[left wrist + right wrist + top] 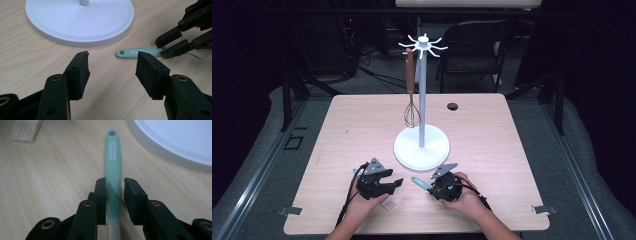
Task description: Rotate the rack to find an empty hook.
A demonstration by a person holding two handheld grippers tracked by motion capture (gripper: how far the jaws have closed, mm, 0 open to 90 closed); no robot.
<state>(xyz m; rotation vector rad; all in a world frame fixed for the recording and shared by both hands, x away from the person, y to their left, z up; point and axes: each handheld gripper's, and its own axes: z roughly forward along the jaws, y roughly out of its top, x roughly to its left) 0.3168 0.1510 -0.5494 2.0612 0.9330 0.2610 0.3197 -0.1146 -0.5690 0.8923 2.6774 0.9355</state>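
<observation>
Slim mint-green plastic utensil handle (113, 170) lies between right gripper (115, 185) jaws, loosely bracketed, a gap on one side. Likely light, stiff, slick; grip mid-handle. Left gripper (112, 66) spread, empty, handle's tip just ahead.

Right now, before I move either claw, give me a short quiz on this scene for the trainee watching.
1. Multiple choice: what hangs from a hook of the white utensil stand? A) a ladle B) a whisk C) tongs
2. True or false: the left claw is closed on the mint-green handle.
3. Fill the gap: the mint-green handle lies on the table between the jaws of the ___ claw.

Key:
1. B, the whisk with the brown handle.
2. False: its jaws stand wide apart with nothing between them.
3. Right: the handle runs between the jaws of the right claw, with a gap on one side.
</observation>
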